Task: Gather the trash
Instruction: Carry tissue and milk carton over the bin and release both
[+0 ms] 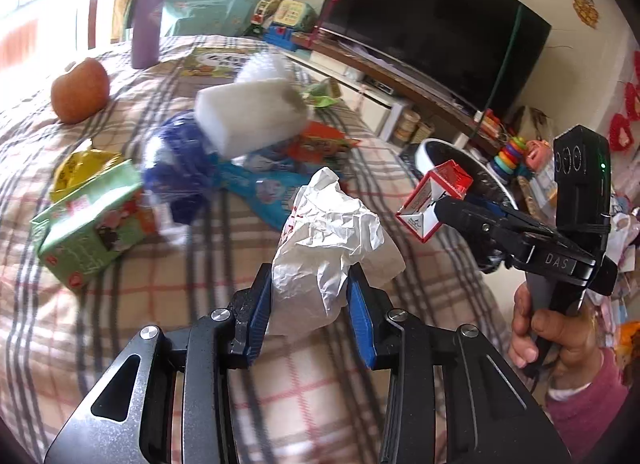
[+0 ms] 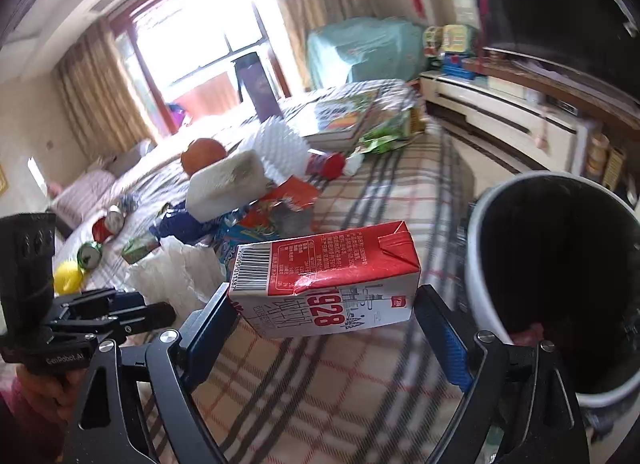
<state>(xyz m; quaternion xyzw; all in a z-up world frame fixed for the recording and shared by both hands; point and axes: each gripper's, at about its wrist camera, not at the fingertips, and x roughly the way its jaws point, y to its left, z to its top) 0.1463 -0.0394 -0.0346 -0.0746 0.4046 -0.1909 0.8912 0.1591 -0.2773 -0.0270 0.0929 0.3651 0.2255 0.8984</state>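
Paper (image 1: 324, 248), white and crumpled, is sitting pinched in the left claw (image 1: 308, 304) above the plaid bed (image 1: 120, 304). Right claw (image 2: 324, 316) is gripping a red-and-white carton (image 2: 328, 276), dented, beside the bin (image 2: 480, 264).

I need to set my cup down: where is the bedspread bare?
Bare plaid bedspread lies on the camera's side of the green box and crumpled paper, and between apple and green box. Crowded: the wrappers under the white foam block.
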